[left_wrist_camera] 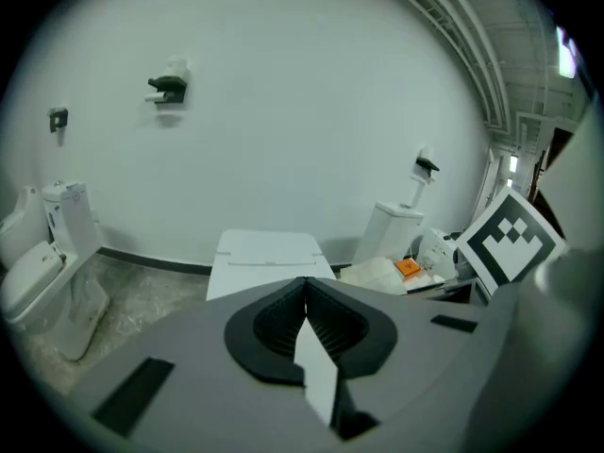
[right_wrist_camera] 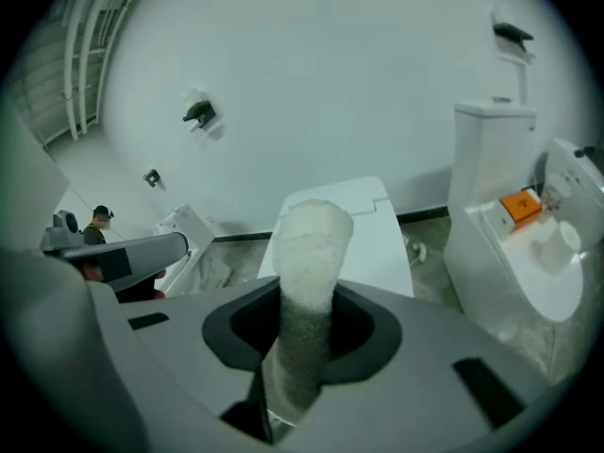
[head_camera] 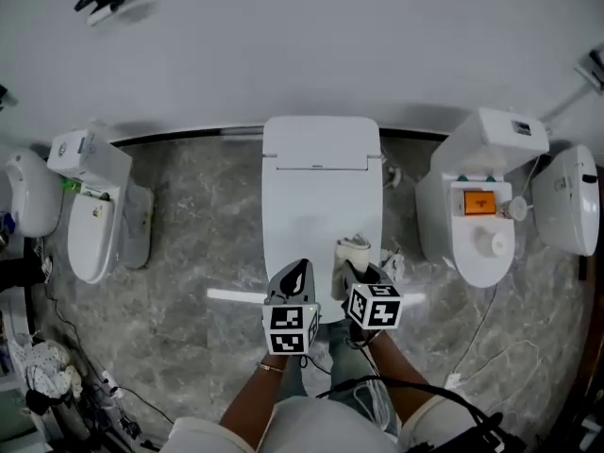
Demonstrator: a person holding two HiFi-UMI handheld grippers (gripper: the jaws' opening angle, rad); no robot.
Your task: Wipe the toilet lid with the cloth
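- Toilet lid (head_camera: pixel 321 206) was down and flat, its top bare and white. Its long axis ran from the front edge, by the person, back to the hinge at the wall.
- Cloth (head_camera: pixel 355 251), a pale roll, was clamped in the right gripper (head_camera: pixel 359 270). The right gripper view showed its jaws closed on the roll, with the free end sticking out past the tips.
- Cloth sat over the lid's front edge, a little right of centre. Whether it touched the lid could not be told from any view.
- Left gripper (head_camera: pixel 296 272) hung just beside the right one at the front edge, left of centre. Its jaws were together with nothing between them.
- Key relation: the lid lay ahead of and below the cloth end, so a stroke along the long axis would run away from the person toward the hinge.
- Right gripper was the one that mattered, since it carried the cloth. Both grippers were about equally near the front edge.
- Stage, as a judgement: cloth held at the front edge fits either a pass about to run or one just ended there. No marks on the lid settled which.
- Room: the lid was clear across both side edges, with grey stone floor (head_camera: pixel 198 253) on either side.
- Left toilet (head_camera: pixel 94 225) and right toilet (head_camera: pixel 486 225) stood well apart from the lid, so side sweeps looked unobstructed.
- Watch point: the left gripper sat close to the cloth hand at the front edge.
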